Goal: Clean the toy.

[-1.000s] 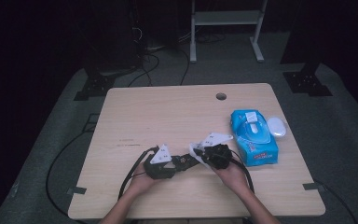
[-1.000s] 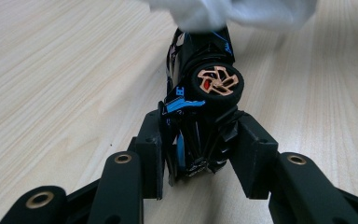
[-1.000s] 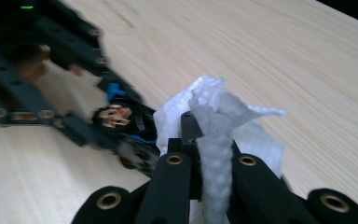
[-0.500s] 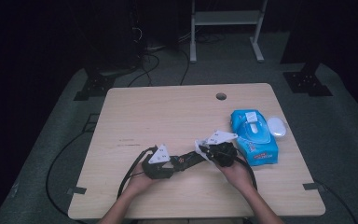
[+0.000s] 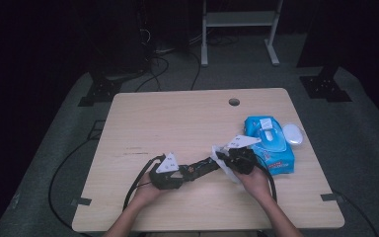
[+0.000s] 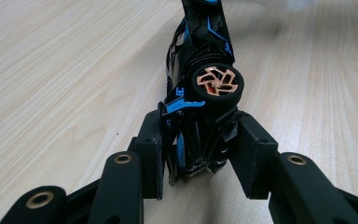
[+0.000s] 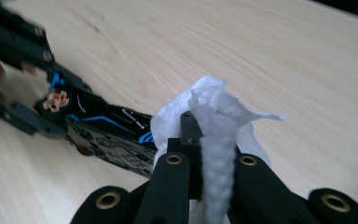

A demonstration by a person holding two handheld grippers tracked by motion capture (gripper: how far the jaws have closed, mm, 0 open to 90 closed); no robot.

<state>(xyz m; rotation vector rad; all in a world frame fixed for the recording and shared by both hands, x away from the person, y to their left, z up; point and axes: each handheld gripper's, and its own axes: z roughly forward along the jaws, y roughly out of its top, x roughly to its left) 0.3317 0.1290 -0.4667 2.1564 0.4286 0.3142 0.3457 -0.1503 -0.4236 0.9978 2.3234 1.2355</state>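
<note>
Left gripper is clamped on the rear end of the toy car, black with blue trim and a copper-coloured wheel, turned on its side just above the wooden table. Right gripper pinches a white wipe tight between its jaws, right at the car's other end, seemingly touching it, though the contact is hard to make out. Just beyond, a blue wipes pack lies beside a white mouse.

Probably a lab: dark room, floor cables, equipment stand.
</note>
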